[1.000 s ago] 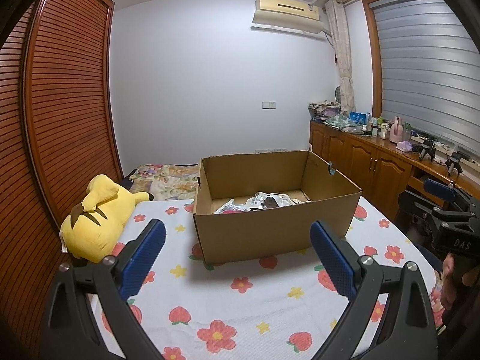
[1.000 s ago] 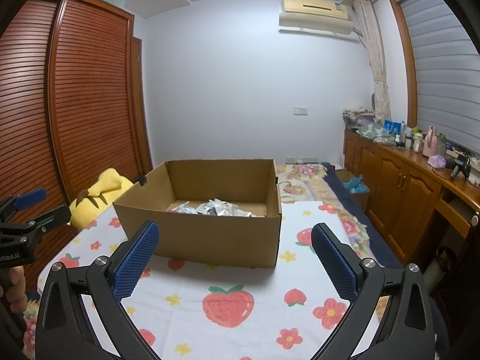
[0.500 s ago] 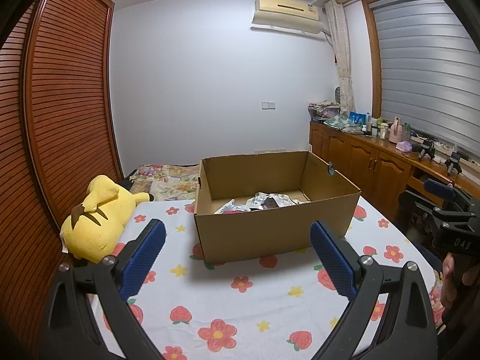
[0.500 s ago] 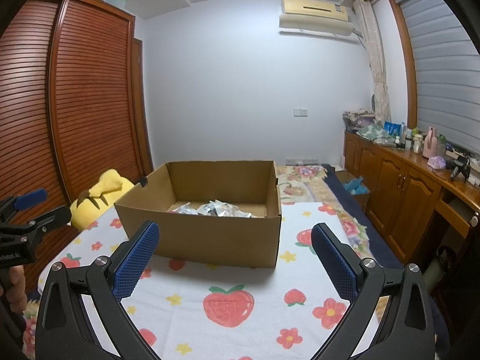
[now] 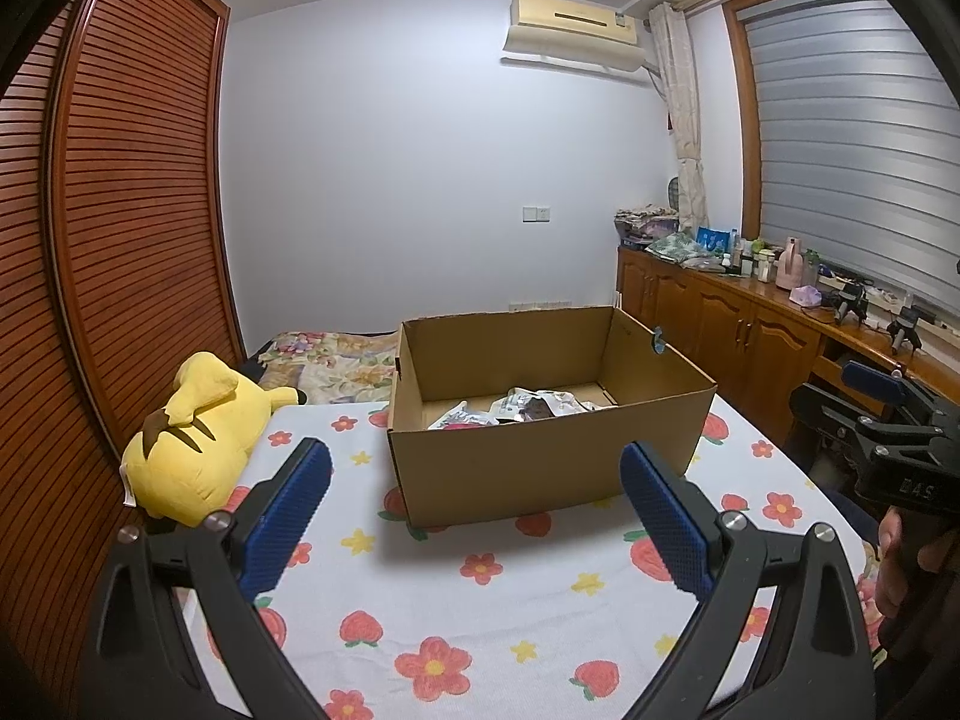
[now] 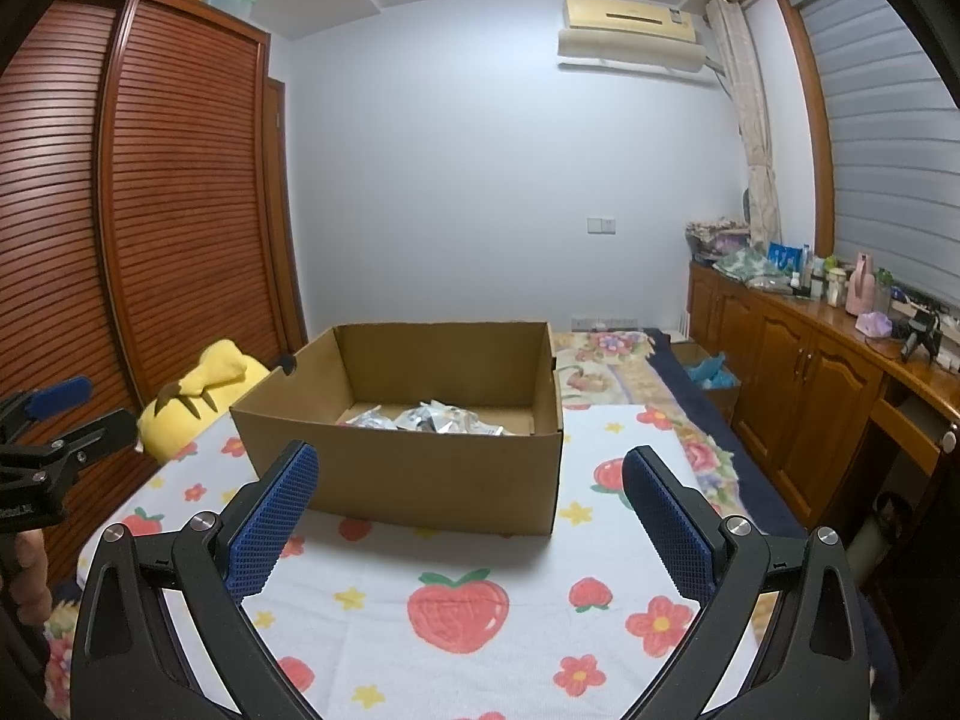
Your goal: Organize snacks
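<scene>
Snack packets (image 5: 516,408) lie loose on the floor of the cardboard box (image 5: 540,462) on the worktop (image 5: 480,612), left tongs (image 5: 474,516) and right tongs (image 6: 471,519) both wide apart, empty, short of it; risk: slippery foil escaping the pinch.

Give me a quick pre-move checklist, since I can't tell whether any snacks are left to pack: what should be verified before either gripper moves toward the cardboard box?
1. Left gripper free: ok, open, nothing between its blue pads.
2. Right gripper free: ok, open, nothing held.
3. Brown open-topped cardboard box reachable: ok, upright on the strawberry-print tablecloth, top open.
4. Silvery snack packets in the box: ok, lying on its floor.
5. Loose snacks left on the tablecloth: none seen in either view; behind the box cannot tell.
6. Yellow plush toy out of the way: ok, it lies to the box's left, apart from it.
</scene>
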The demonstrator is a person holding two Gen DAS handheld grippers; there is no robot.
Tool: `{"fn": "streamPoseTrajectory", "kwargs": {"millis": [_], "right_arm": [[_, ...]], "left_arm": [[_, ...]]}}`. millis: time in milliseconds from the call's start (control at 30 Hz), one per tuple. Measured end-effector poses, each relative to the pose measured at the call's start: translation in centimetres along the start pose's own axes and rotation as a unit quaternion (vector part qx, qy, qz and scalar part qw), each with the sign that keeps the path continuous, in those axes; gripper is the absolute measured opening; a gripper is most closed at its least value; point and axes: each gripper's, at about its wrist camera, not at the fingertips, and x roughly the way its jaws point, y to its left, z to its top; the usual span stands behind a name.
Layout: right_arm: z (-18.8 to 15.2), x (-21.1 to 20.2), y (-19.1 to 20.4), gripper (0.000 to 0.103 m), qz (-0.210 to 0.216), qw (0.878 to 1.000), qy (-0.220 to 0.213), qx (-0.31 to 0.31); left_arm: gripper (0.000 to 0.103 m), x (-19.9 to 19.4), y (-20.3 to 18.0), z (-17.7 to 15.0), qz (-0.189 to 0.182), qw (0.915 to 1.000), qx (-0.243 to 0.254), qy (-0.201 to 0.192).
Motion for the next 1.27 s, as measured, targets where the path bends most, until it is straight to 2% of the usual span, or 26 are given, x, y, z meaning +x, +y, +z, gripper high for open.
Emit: {"fn": "streamPoseTrajectory", "kwargs": {"millis": [1267], "right_arm": [[-0.02,0.07,0.16,0.103,-0.001,1.0,-0.001,0.001]], "left_arm": [[0.099,-0.22,0.16,-0.09,0.003,1.0,-0.002,0.003]]}}
